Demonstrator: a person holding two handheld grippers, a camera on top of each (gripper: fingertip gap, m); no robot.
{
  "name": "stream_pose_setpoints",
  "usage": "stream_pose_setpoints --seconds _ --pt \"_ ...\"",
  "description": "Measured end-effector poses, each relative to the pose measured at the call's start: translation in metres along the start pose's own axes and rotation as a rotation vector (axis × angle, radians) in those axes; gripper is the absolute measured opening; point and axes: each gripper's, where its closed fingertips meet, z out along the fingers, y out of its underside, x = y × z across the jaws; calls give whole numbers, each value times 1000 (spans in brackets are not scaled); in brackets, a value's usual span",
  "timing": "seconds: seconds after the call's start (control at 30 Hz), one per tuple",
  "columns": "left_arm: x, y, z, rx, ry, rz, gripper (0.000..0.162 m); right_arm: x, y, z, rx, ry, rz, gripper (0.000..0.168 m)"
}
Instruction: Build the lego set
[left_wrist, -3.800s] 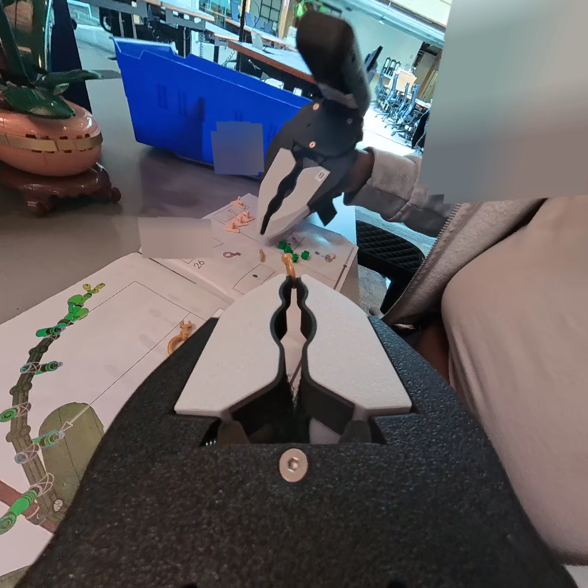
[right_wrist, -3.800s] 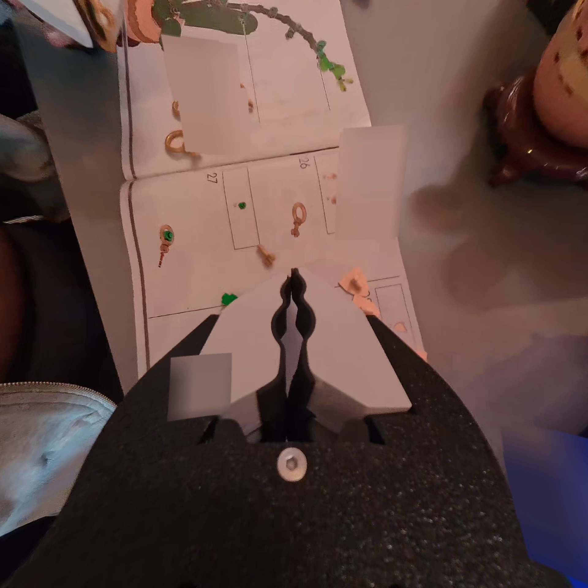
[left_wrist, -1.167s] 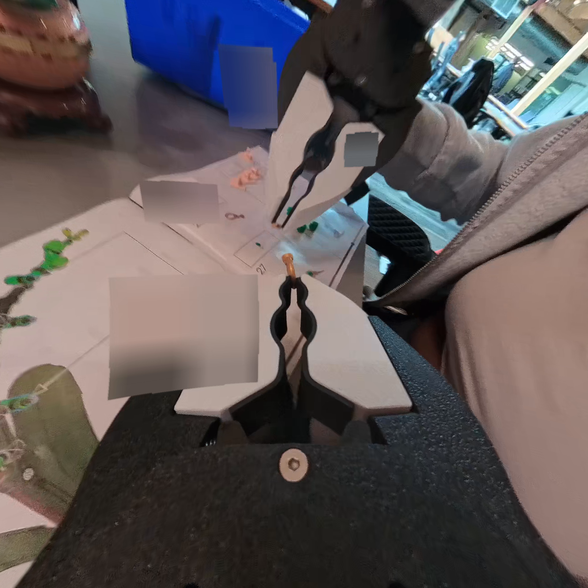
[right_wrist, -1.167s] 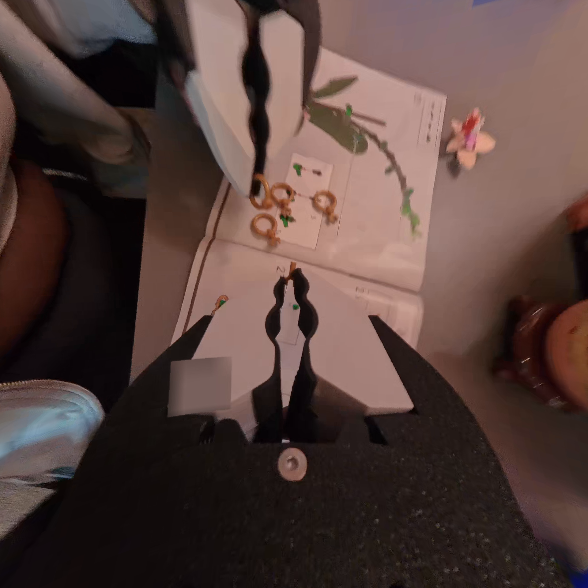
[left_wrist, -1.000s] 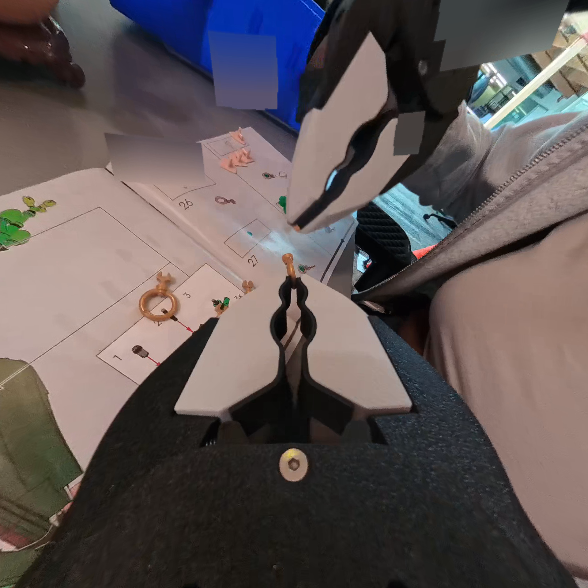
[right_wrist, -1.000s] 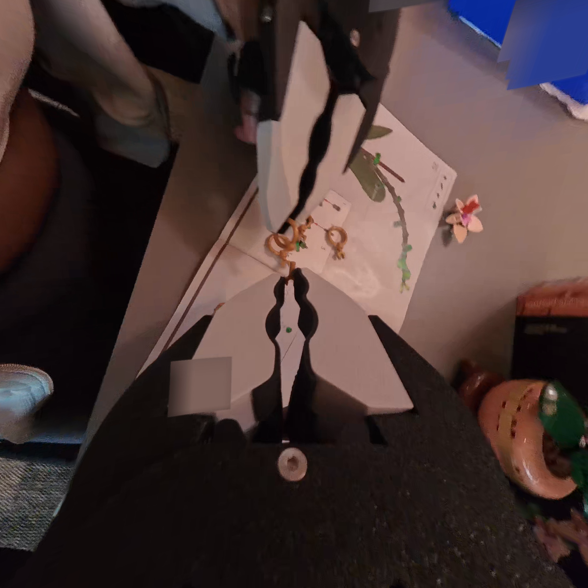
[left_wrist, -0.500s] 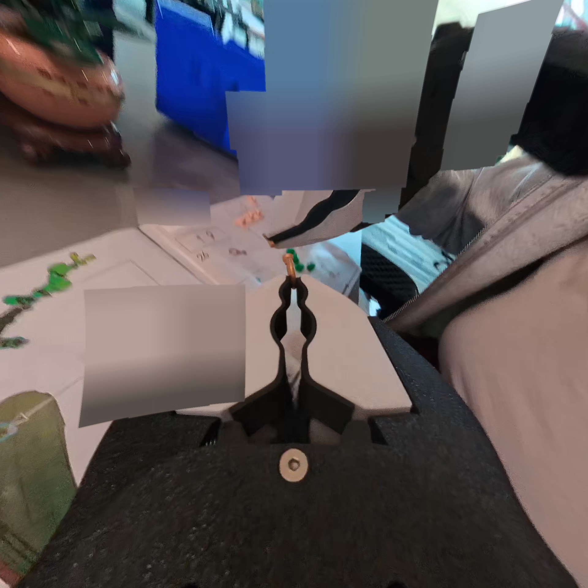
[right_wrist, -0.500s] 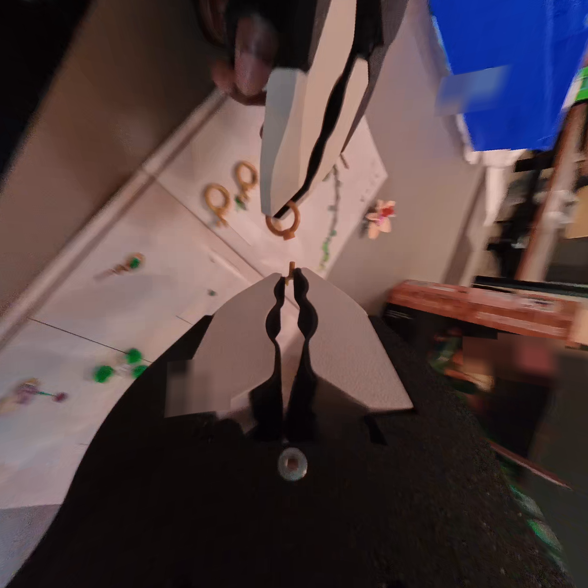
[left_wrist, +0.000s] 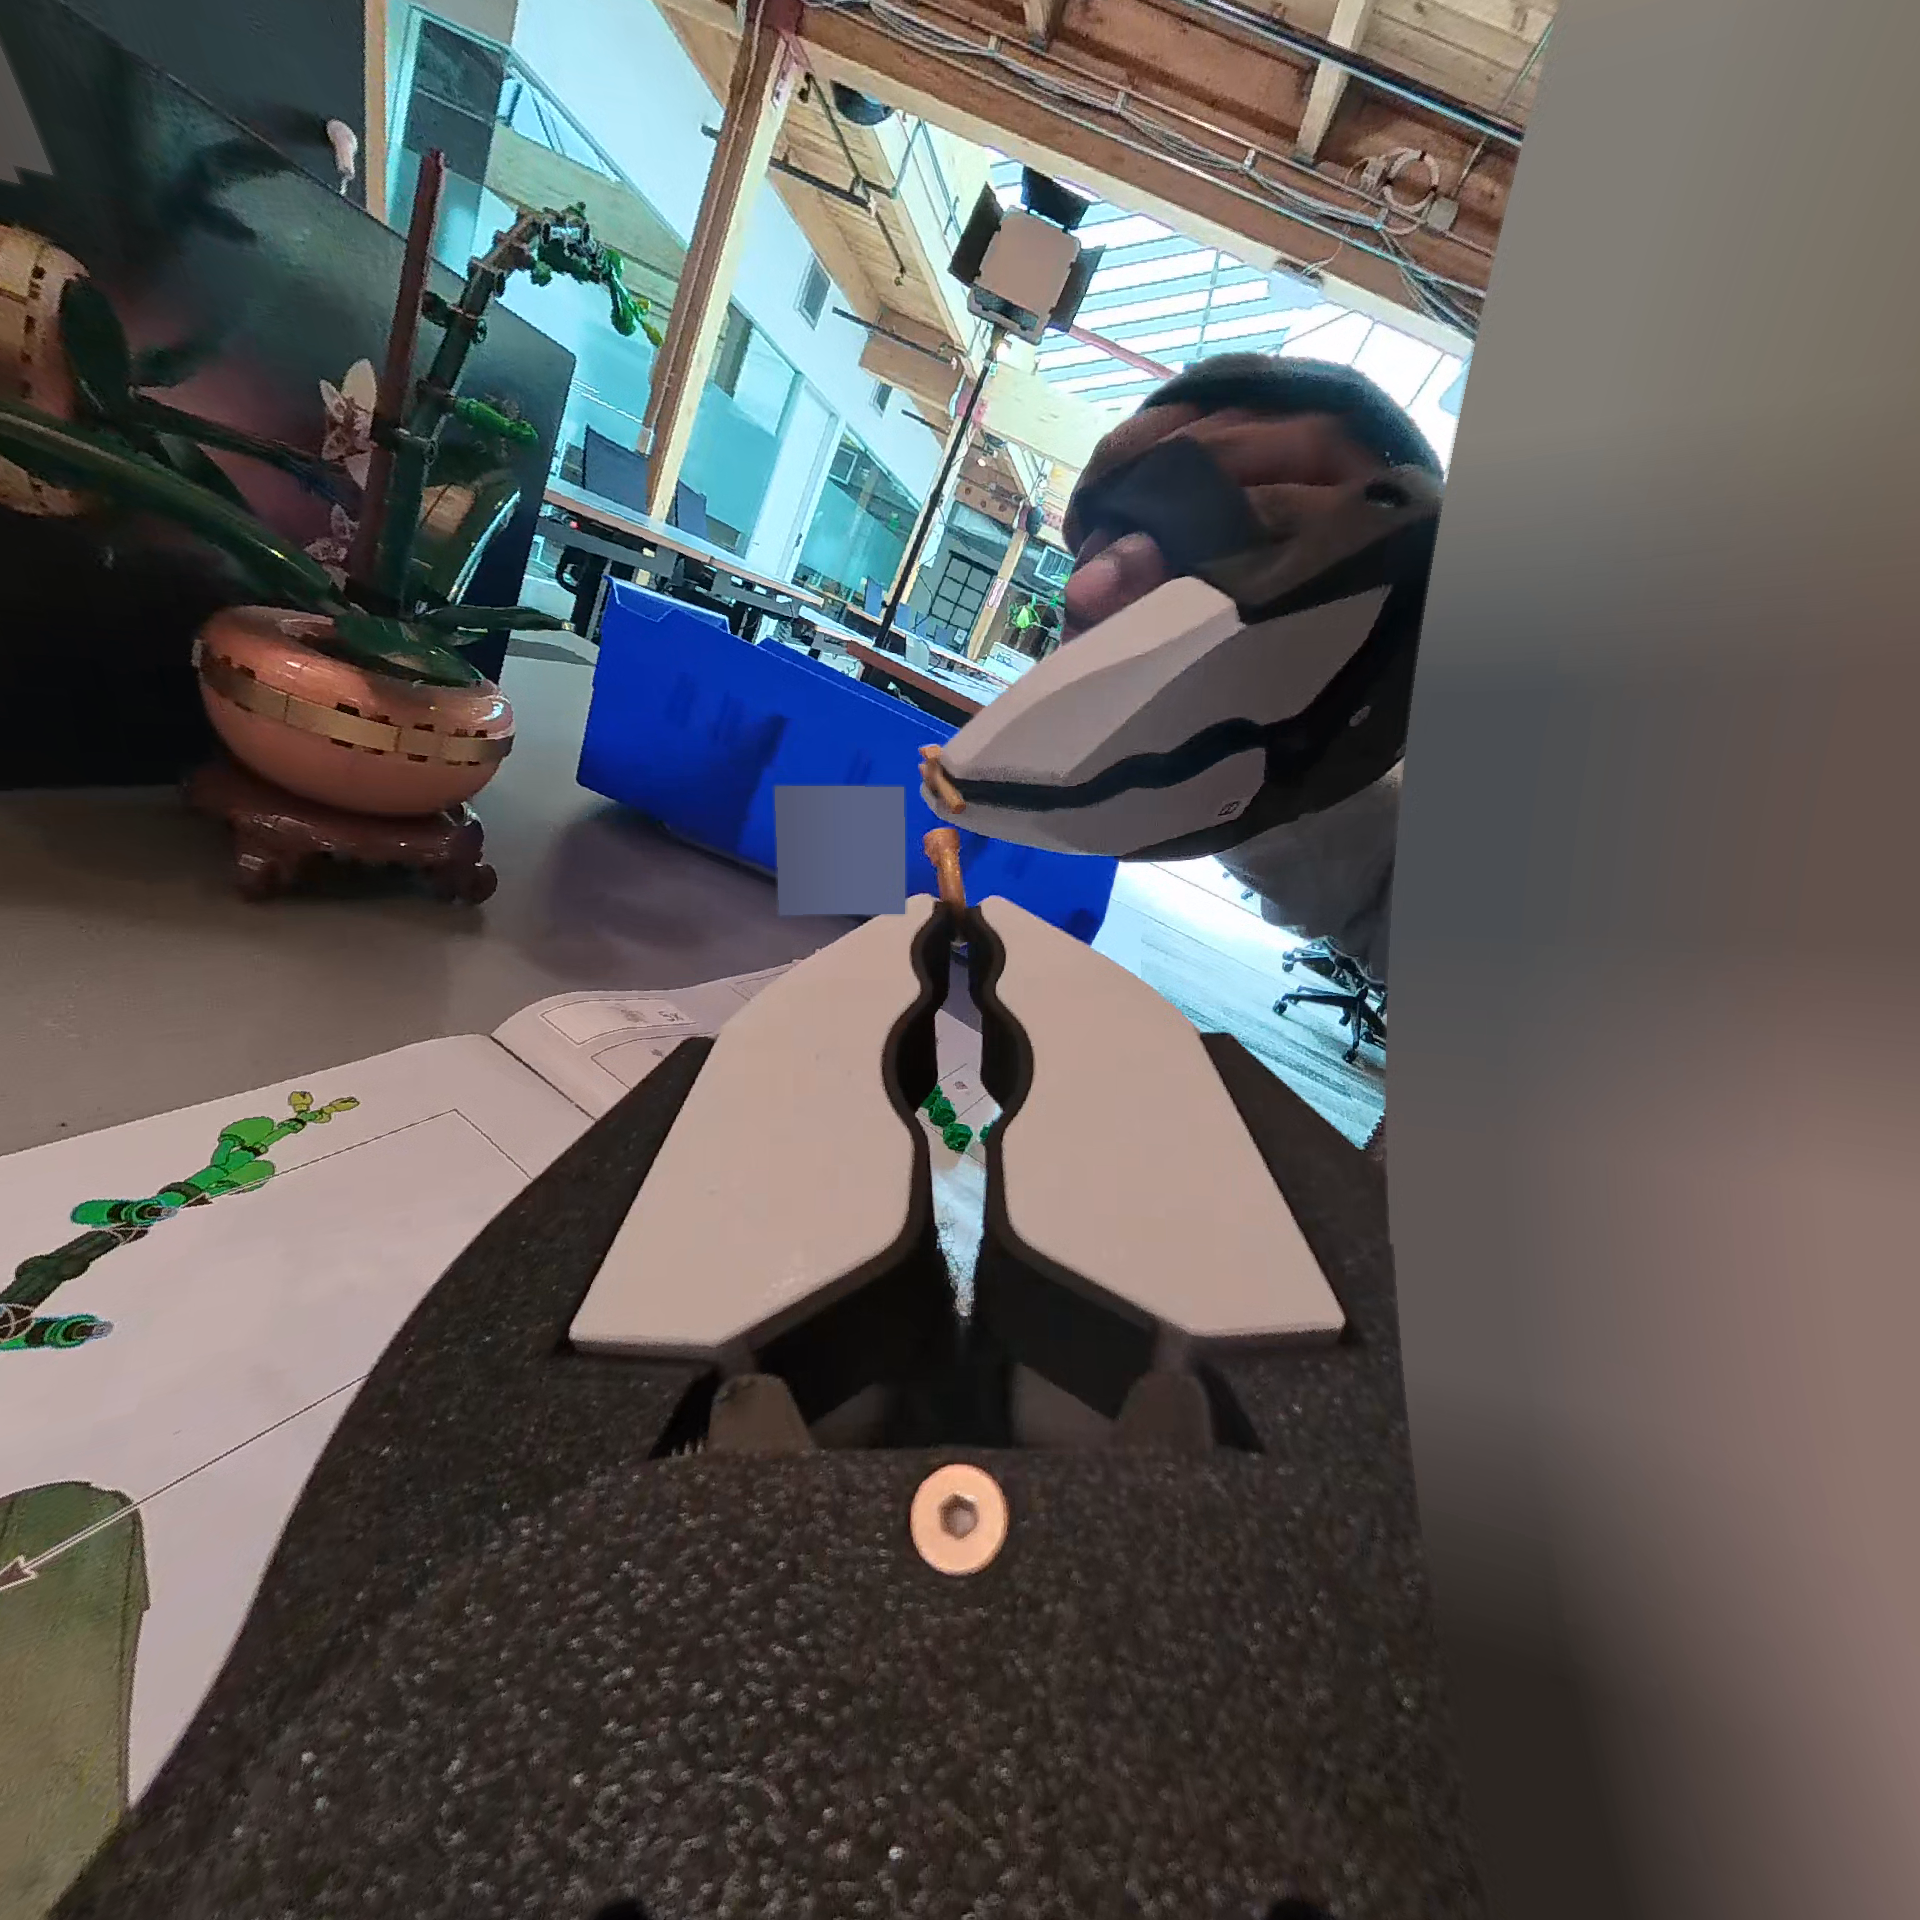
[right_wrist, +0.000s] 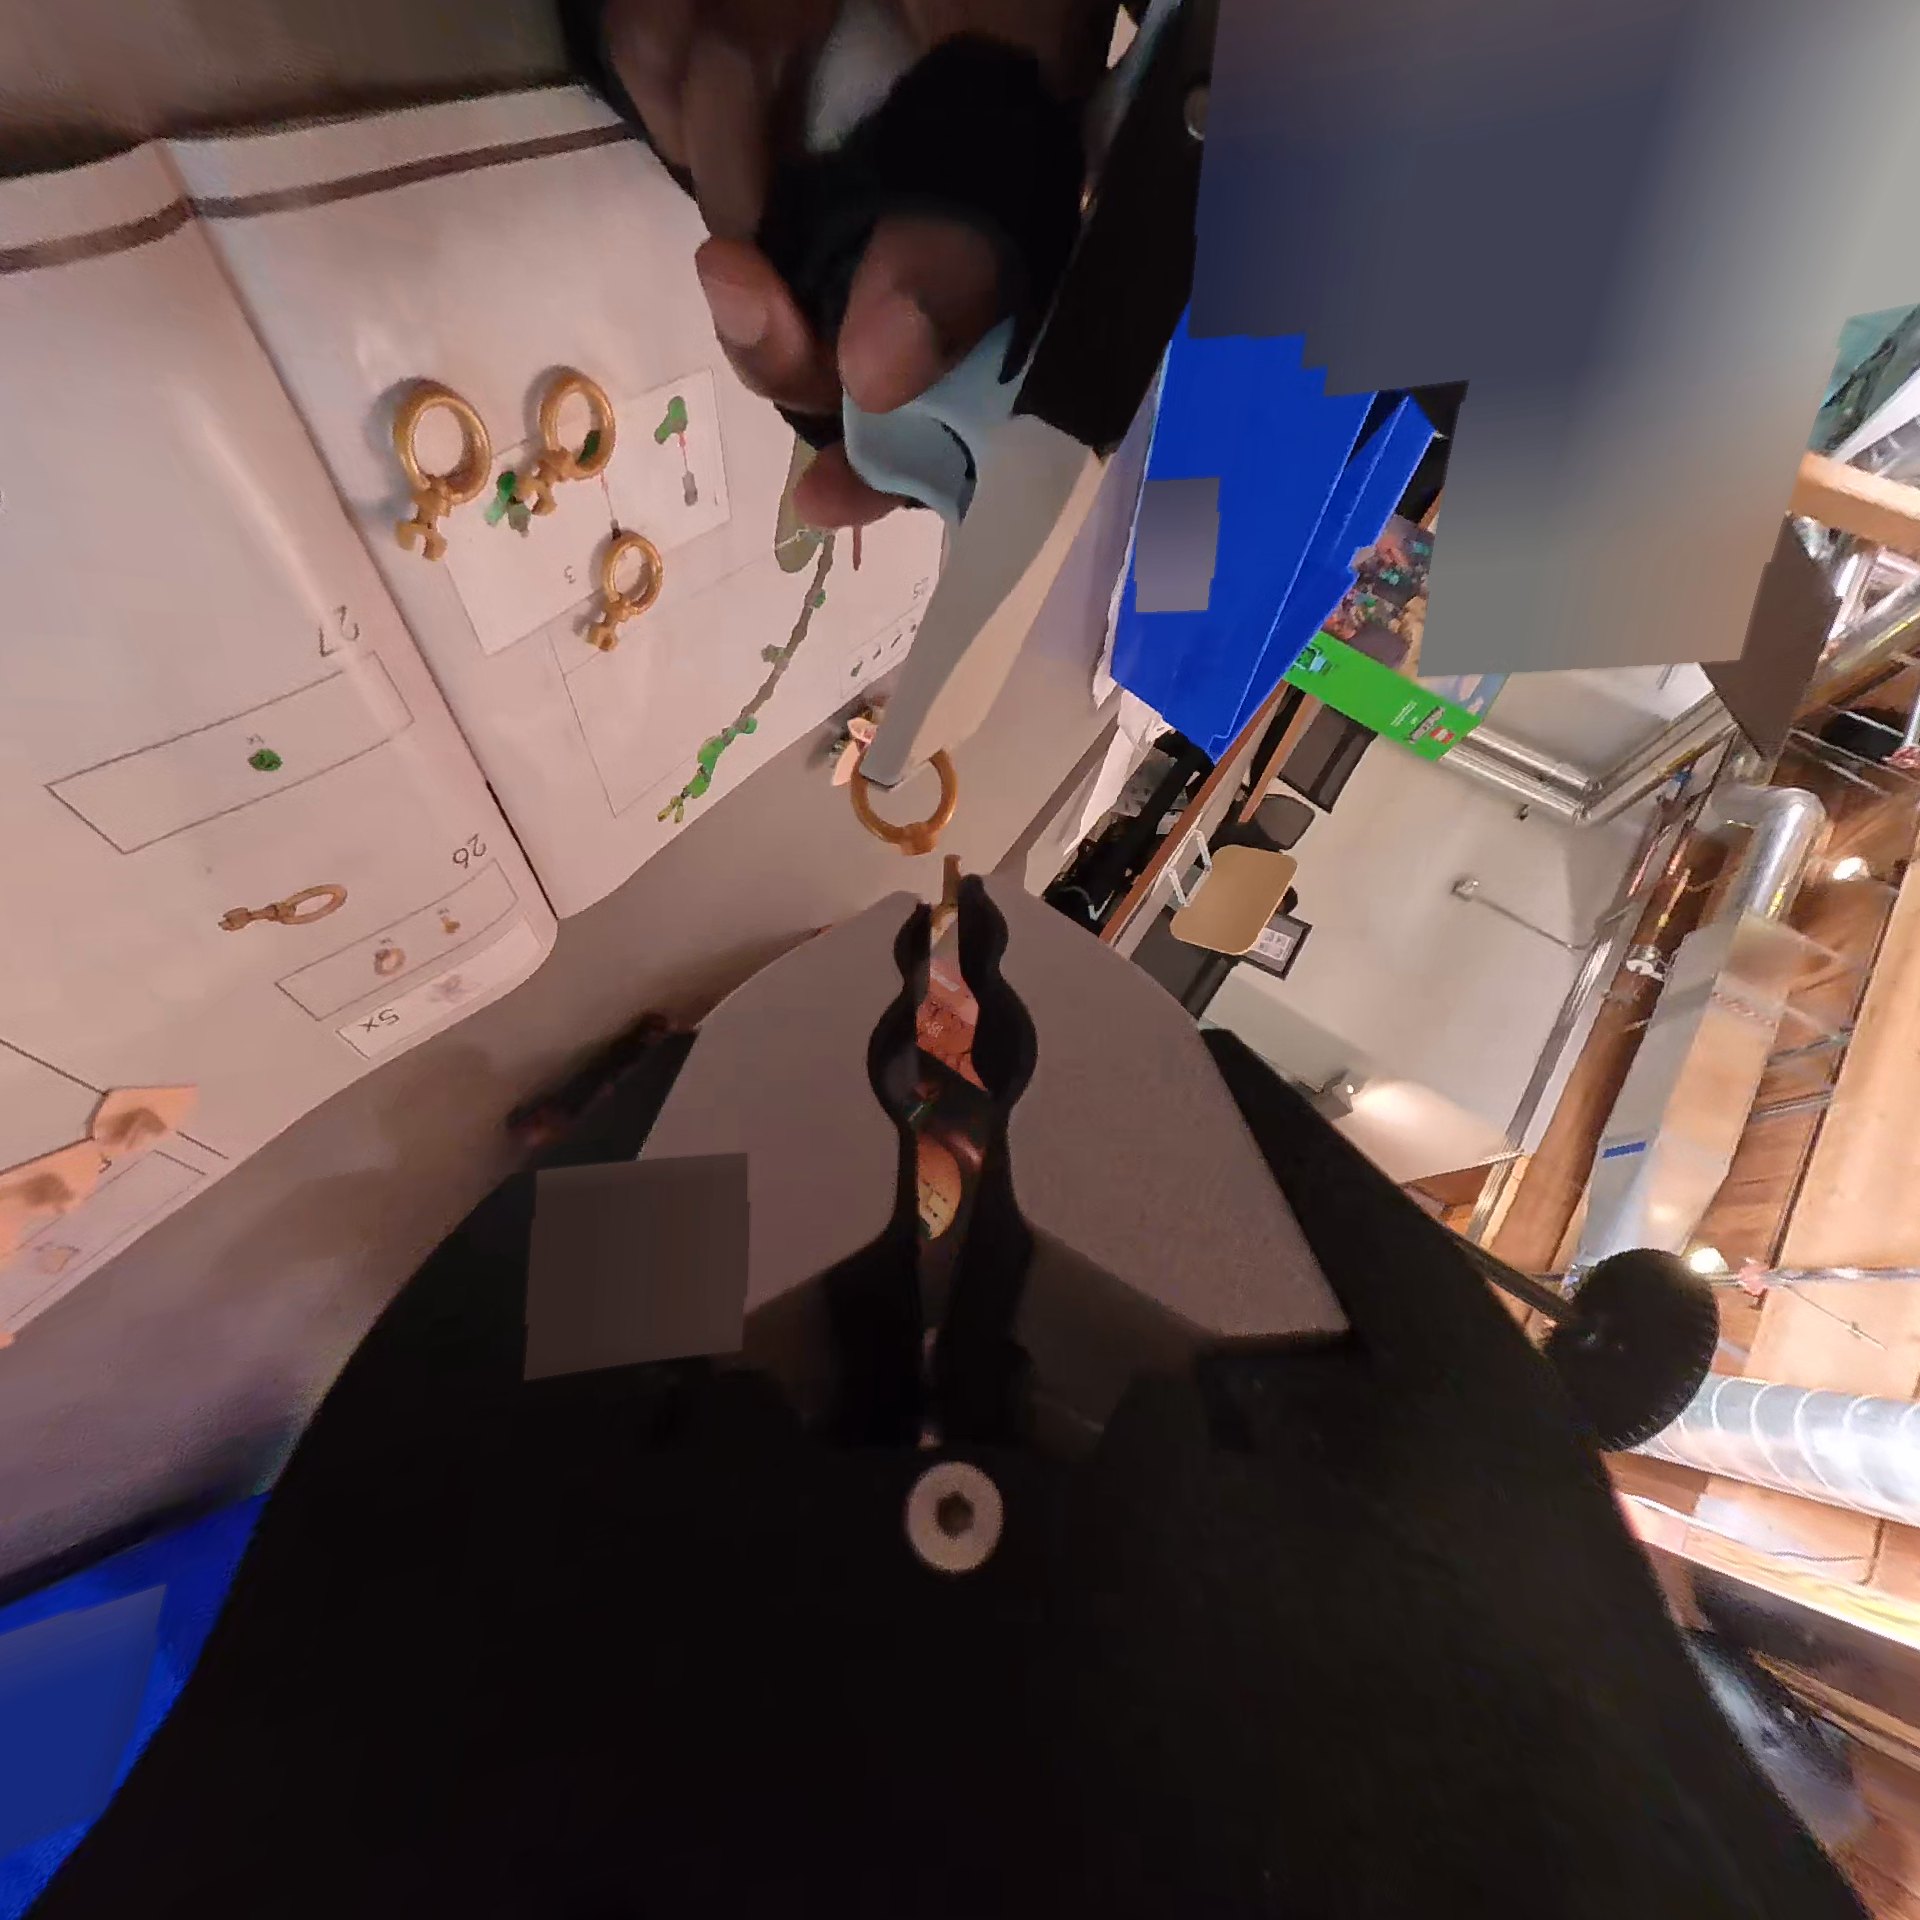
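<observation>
My left gripper (left_wrist: 956, 914) is shut on a gold ring piece (left_wrist: 945, 857), seen edge-on past its tips. In the right wrist view the ring (right_wrist: 902, 805) hangs from the left gripper (right_wrist: 899, 769), which reaches down from the top. My right gripper (right_wrist: 951, 904) is shut on a small gold pin piece (right_wrist: 951, 883) that pokes out of its tips. The pin's tip sits just below the ring's stub, a small gap apart. In the left wrist view the right gripper (left_wrist: 935, 774) comes in from the right, just above the ring. Both are held in the air above the table.
The open instruction booklet (left_wrist: 260, 1247) lies on the grey table, also in the right wrist view (right_wrist: 312, 675). Small green pieces (left_wrist: 940, 1117) lie on it. A built orchid in a pink pot (left_wrist: 353, 707) stands at the back left, beside a blue bin (left_wrist: 727, 748). A hand (right_wrist: 831, 260) holds the left gripper.
Both grippers have lifted off the booklet and come tip to tip. The pin in the right gripper is now right under the ring. Both views have tilted up toward the room.
</observation>
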Motion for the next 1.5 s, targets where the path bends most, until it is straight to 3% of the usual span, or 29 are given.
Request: stream_pose_setpoints --seconds 1.5 --pt "7 -9 -6 71 29 63 2 8 -9 0 -19 7 -54 5"
